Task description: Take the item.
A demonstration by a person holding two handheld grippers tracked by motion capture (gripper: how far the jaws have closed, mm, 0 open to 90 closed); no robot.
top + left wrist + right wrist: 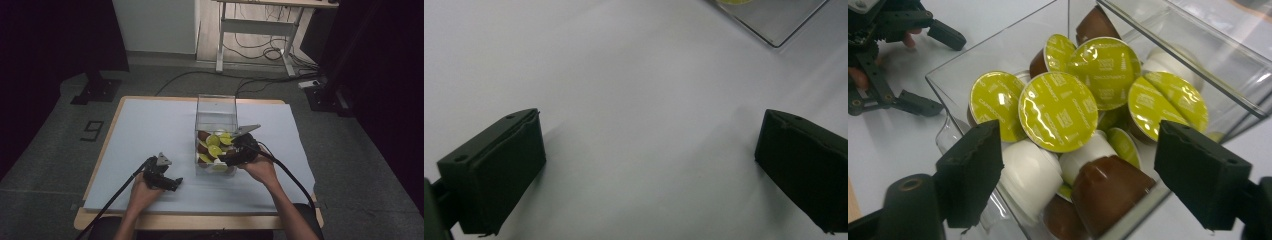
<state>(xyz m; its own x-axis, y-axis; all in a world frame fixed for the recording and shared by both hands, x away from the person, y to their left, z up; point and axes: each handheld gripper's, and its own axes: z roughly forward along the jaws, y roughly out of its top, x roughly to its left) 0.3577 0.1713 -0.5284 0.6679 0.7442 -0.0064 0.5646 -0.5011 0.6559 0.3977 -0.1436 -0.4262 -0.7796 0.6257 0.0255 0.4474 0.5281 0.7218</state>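
Observation:
A clear plastic box (216, 107) stands mid-table, holding several coffee capsules (214, 150) with yellow-green foil lids and brown or white cups. In the right gripper view the capsules (1058, 112) lie heaped inside the box (998, 50). My right gripper (231, 159) hangs over the box's near right corner, open, its jaws either side of the heap with nothing held (1075, 170). My left gripper (172, 182) rests low over the white table cover, left of the box, open and empty (649, 155).
A white sheet (150, 130) covers the wooden table (100, 217). A corner of the box (774, 25) lies ahead of the left gripper. Beyond the table are a desk frame (255, 30), floor cables and dark stands. Bare sheet spreads left of the box.

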